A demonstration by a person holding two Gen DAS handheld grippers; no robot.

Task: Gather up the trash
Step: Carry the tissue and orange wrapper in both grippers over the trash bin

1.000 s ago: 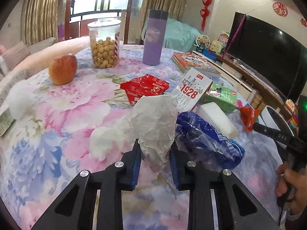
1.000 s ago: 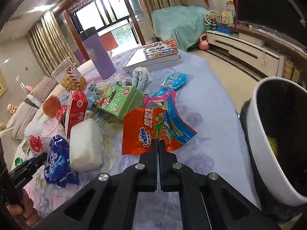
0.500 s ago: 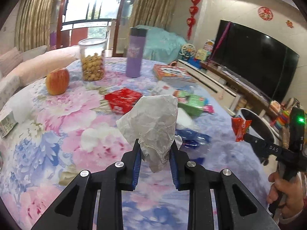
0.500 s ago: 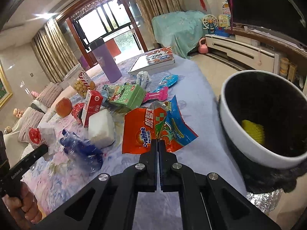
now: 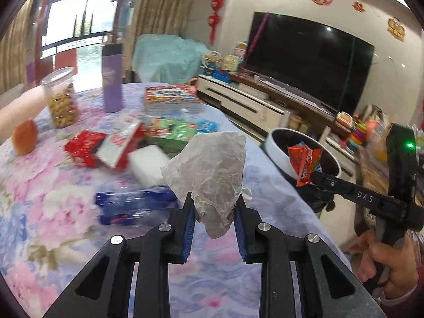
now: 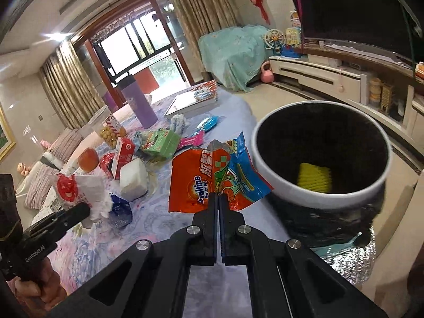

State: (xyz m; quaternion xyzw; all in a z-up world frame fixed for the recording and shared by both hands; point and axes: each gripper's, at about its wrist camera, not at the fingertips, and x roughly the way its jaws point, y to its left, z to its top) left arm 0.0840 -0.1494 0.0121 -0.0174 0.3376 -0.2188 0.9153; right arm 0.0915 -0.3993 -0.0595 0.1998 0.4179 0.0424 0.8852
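**Orange foil at the bin's rim: 2 loads carried, 1 nearly home**

Orange-and-blue foil Ovaltine sachet [image 6: 212, 177] pinched flat in right gripper [image 6: 219, 198], jaws fully closed on its lower edge. Long axis of sachet roughly upright and tilted toward the bin. White-rimmed round bin with black liner [image 6: 267, 169] just ahead and to the right of the fingertips, beyond the edge of the floral-clothed table [image 6: 148, 209]; blue corner of sachet overlapping the rim in the right wrist view. From left wrist view, sachet [image 5: 304, 163] appears over the bin mouth [image 5: 275, 137].

Crumpled white waxy paper wrapper [image 5: 212, 169] clamped in left gripper [image 5: 214, 212], blue pads [image 5: 189, 225] squeezing its lower part, bulk standing above. Bin lies forward-right of it, well apart; right gripper clearly nearer.

Inside bin: 1 yellow ribbed piece [image 6: 314, 177] on the bottom, nothing else discernible.

Judgement: release over the opening comes next for the right; left follows.
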